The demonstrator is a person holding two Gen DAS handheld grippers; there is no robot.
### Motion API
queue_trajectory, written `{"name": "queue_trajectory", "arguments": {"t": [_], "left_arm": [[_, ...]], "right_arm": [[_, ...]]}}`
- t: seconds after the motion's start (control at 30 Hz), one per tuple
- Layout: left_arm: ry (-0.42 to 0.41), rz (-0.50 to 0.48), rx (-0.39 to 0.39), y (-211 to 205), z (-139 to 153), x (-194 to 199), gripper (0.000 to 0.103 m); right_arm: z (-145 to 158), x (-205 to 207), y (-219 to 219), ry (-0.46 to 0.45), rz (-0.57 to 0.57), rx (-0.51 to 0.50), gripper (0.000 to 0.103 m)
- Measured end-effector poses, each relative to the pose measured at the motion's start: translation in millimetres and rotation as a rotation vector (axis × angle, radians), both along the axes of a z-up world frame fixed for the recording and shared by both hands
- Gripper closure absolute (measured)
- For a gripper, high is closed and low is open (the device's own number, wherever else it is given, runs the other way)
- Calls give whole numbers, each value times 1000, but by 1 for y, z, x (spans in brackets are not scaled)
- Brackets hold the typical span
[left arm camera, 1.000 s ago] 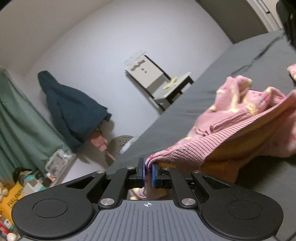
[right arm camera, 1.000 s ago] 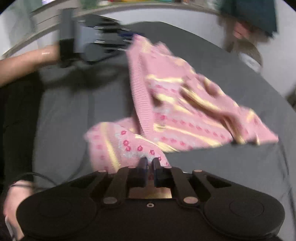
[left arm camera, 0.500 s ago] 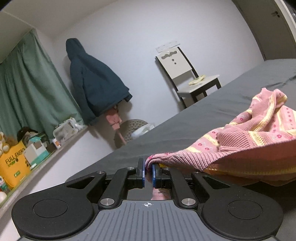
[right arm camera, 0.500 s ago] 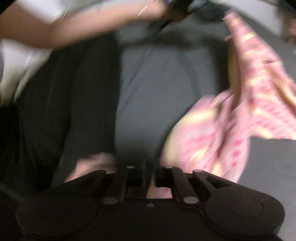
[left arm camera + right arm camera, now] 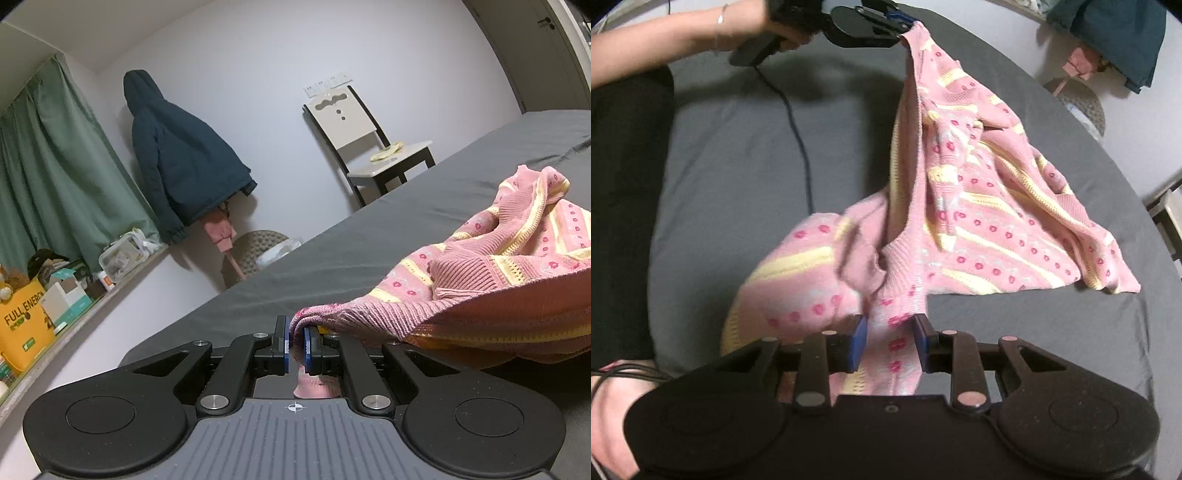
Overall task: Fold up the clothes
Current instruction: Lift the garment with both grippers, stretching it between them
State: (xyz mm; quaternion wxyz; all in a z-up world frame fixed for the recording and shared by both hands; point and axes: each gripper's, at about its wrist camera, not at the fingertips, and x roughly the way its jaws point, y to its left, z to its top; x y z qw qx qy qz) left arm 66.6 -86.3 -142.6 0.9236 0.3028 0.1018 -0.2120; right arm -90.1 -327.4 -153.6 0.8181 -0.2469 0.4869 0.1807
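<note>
A pink knit sweater (image 5: 979, 192) with yellow stripes and red flowers lies crumpled on the grey bed (image 5: 731, 166). My left gripper (image 5: 294, 328) is shut on its ribbed hem and holds that edge up off the bed. The sweater (image 5: 498, 266) trails away to the right in the left wrist view. From the right wrist view the left gripper (image 5: 905, 26) is at the top, held by a person's hand. My right gripper (image 5: 890, 325) is at the sweater's near end. Its jaws are opening, and loose pink fabric lies between the parted pads.
The grey bed (image 5: 369, 240) fills the work area. Beyond it are a chair (image 5: 369, 147), a dark blue jacket (image 5: 181, 158) on the wall, a green curtain (image 5: 48, 177) and a cluttered ledge (image 5: 55, 291). A cable (image 5: 798, 136) crosses the bed beside the person's dark-clad legs (image 5: 624, 184).
My left gripper swung and rolled level, still holding the hem, then held still. My right gripper swung and dipped toward the near end, and its jaws went from shut to parted around the fabric.
</note>
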Motion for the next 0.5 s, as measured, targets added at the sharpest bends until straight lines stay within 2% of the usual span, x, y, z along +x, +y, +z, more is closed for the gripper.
{"name": "queue_trajectory", "arguments": {"t": [0.1, 0.17, 0.2, 0.3, 0.43, 0.5], "left_arm": [[-1, 1, 4, -4, -2, 1, 96], [0, 0, 6, -6, -4, 2, 96], [1, 0, 7, -7, -4, 2, 96], [2, -1, 11, -11, -6, 3, 96], [-16, -1, 17, -13, -6, 1, 96], [-40, 1, 9, -12, -3, -5, 95]], "right_arm": [[-5, 2, -4, -5, 3, 2, 76], [-7, 3, -6, 5, 6, 19, 82], [-8, 3, -6, 6, 10, 19, 90], [-6, 0, -6, -9, 19, 15, 93], [9, -12, -2, -136, 12, -85, 94], [22, -18, 2, -224, 8, -165, 94]]}}
